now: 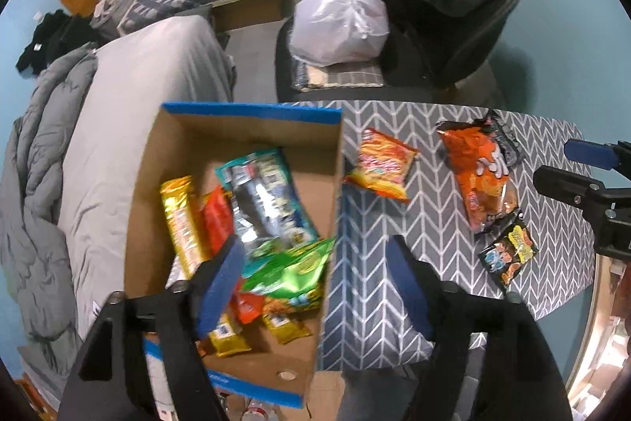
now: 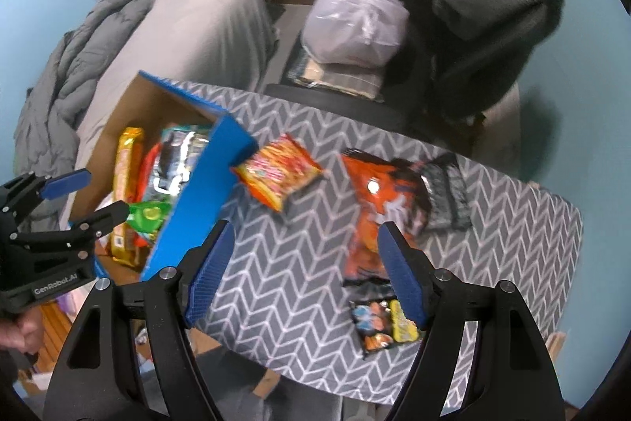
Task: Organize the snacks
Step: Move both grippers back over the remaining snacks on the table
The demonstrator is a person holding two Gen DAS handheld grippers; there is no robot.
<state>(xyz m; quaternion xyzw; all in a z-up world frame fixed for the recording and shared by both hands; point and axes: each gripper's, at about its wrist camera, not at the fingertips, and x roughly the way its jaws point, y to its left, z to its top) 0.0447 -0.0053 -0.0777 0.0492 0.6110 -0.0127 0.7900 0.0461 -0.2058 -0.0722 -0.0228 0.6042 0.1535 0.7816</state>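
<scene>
Snacks, boxed: an open brown cardboard box with blue outer walls point(image 1: 252, 129) sits at the left edge of the bench, holding a gold wrapped bar point(image 1: 182, 219), a red packet point(image 1: 216, 219), a silver-and-teal foil bag point(image 1: 268, 200), a green crinkled bag point(image 1: 292, 271) and small yellow packets point(image 1: 284, 327).

Snacks, loose: on the grey chevron-patterned bench cloth point(image 1: 426, 231) lie a yellow-orange noodle packet point(image 1: 381, 164) just beside the box's right wall, a large orange chip bag point(image 1: 483, 172) further right, and a small black packet with cartoon print point(image 1: 508, 255) at its near end.

Left gripper point(image 1: 311, 283): jaws spread wide, gripping nothing; one blue pad hangs over the box's near contents, the other over the cloth, the box's right wall between them.

Right gripper point(image 2: 303, 271): jaws spread wide and bare above the cloth; the orange bag and black packet lie by its right pad.

Beyond: a black office chair point(image 1: 453, 38) bearing a white plastic bag point(image 1: 339, 22), and a bed with grey bedding point(image 1: 130, 121).
</scene>
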